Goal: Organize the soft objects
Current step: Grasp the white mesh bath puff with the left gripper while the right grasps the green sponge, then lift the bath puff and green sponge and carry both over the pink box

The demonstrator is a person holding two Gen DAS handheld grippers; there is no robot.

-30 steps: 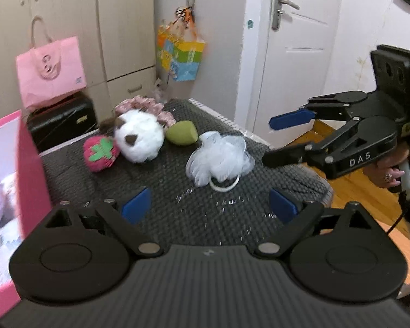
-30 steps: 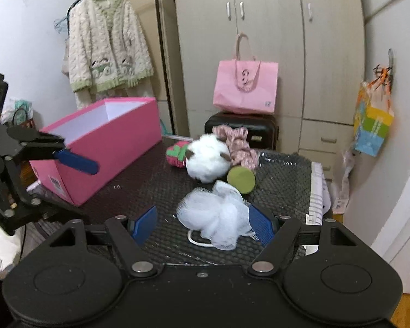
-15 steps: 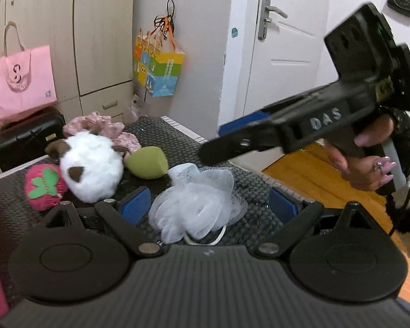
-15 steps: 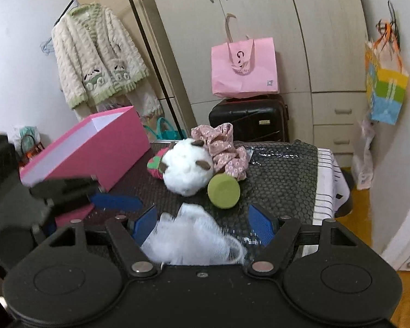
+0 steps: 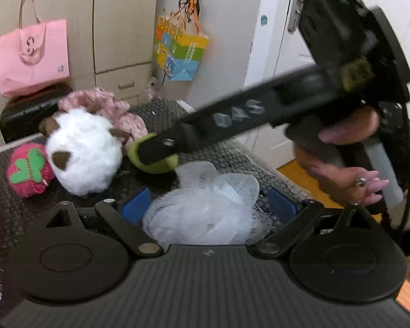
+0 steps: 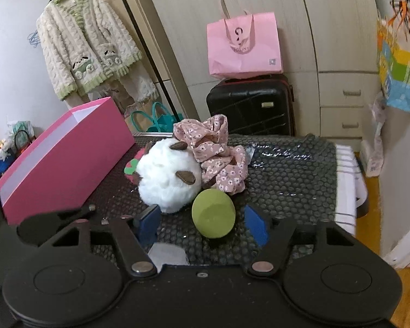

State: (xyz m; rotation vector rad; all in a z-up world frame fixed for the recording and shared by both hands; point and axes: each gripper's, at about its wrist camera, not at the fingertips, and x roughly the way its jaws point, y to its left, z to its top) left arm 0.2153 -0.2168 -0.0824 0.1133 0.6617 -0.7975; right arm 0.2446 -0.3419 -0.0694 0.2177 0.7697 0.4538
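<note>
Both grippers are now advanced: the spread left gripper (image 5: pixel 209 205) straddles the white mesh pouf (image 5: pixel 205 210), the unclenched right gripper (image 6: pixel 202 222) the green sponge (image 6: pixel 213 213). The pouf, crumpled and translucent, is seen near the table's (image 6: pixel 292 175) front edge.
</note>
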